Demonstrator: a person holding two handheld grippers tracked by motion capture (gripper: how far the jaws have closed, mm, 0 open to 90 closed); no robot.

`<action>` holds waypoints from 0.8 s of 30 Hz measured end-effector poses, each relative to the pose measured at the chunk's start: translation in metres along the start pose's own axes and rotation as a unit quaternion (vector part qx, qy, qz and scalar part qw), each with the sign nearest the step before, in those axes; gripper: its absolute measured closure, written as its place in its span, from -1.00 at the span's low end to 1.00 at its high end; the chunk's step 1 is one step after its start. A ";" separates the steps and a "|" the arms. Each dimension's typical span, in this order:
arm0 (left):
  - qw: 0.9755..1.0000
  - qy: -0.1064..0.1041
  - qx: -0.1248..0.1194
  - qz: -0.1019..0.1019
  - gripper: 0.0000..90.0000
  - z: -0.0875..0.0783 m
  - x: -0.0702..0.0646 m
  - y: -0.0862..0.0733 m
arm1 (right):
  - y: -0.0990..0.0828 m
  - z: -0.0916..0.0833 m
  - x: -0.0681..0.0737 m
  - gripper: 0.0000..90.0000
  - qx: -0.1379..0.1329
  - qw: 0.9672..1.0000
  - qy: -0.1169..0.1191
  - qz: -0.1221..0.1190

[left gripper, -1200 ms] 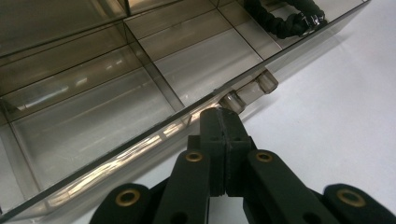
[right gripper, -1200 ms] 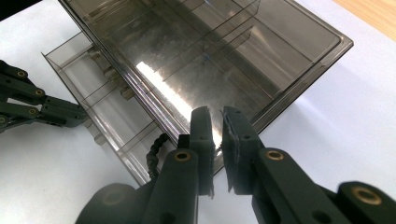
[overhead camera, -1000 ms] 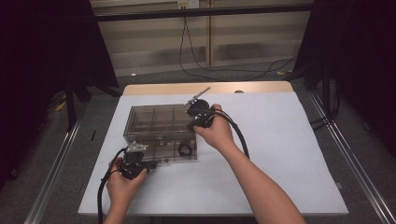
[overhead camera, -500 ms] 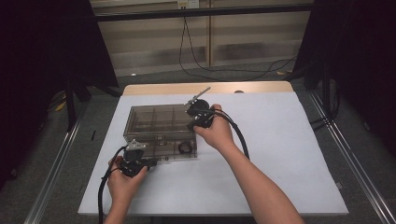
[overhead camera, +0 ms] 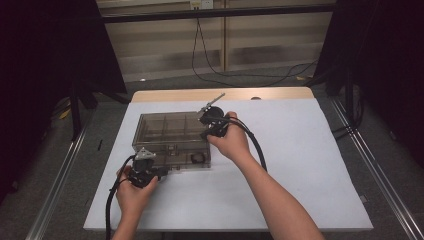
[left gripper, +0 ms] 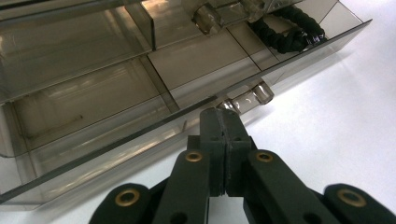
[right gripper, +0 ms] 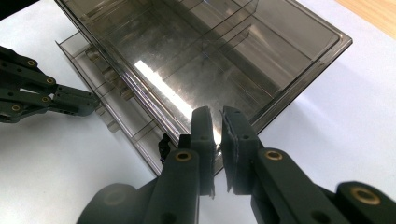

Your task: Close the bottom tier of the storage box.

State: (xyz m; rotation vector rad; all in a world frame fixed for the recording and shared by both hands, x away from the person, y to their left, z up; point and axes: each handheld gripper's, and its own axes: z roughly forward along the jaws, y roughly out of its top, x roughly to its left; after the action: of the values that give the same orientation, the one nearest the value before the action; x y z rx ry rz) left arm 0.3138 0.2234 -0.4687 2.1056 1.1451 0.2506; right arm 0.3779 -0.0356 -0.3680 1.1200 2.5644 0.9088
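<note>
High view – smoky clear drawer organizer box left of centre on white table. Left gripper at box's near-left front edge, right gripper at its right wall.

Left gripper view – black jaws clamped on clear drawer knob at front of pulled-out drawer; black cord loop lying in the drawer's far-right compartment.

Right gripper view – jaws pinched on box's thin corner edge, pads pressing either side. Drawer sticking out left of the box, left gripper's jaws at its front – closed there.
</note>
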 end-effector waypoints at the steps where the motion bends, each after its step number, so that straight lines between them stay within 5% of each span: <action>1: 1.000 0.000 -0.001 0.000 0.99 0.000 0.000 0.000 | 0.000 0.000 0.000 0.85 -0.001 1.000 0.000 -0.002; 24: 1.000 0.009 -0.025 -0.007 0.97 0.005 0.000 0.006 | 0.000 0.000 0.001 0.86 0.000 1.000 -0.002 0.004</action>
State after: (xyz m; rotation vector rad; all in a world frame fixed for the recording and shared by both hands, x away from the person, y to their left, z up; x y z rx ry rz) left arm 0.3200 0.2194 -0.4683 2.0544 1.1527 0.2895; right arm 0.3774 -0.0347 -0.3681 1.1321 2.5575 0.9074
